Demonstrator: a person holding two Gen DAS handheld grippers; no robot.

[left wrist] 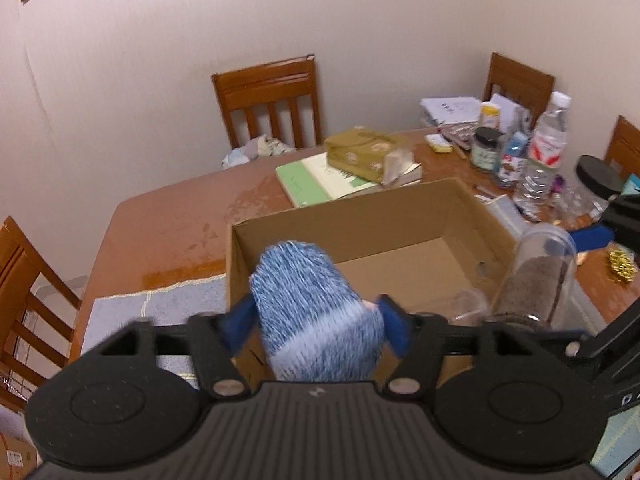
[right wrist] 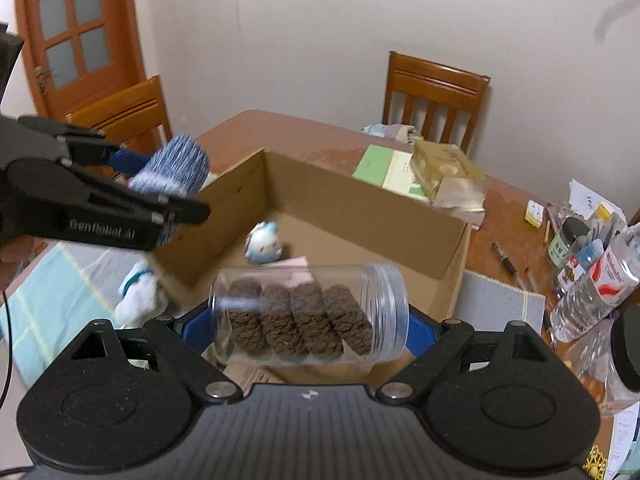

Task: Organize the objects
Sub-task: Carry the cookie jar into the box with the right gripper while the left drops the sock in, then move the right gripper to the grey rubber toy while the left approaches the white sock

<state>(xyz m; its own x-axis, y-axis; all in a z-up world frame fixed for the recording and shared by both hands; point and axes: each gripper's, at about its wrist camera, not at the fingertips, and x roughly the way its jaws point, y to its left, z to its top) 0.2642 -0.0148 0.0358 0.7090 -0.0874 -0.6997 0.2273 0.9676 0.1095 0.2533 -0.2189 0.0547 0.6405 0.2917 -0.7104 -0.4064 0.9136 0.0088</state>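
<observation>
A soft blue-and-white roll [left wrist: 312, 312] sits between the blue pads of my left gripper [left wrist: 316, 314], which touch its two sides. In the right wrist view the left gripper [right wrist: 176, 184] holds that roll [right wrist: 172, 172] in the air over the left wall of the open cardboard box [right wrist: 360, 204]. My right gripper [right wrist: 308, 320] is shut on the two ends of a clear lidless jar [right wrist: 312, 312] filled with brown cookies. It carries the jar sideways above the box's near edge. That jar [left wrist: 536, 276] also shows at the right in the left wrist view.
Inside the box lie a white-and-blue plush ball [right wrist: 264, 242] and pink paper. A white plush toy [right wrist: 138, 292] lies on the mat left of the box. Books [left wrist: 320, 180], a tissue pack [left wrist: 360, 152], a water bottle [left wrist: 544, 152] and jars crowd the far right. Wooden chairs [left wrist: 272, 100] ring the table.
</observation>
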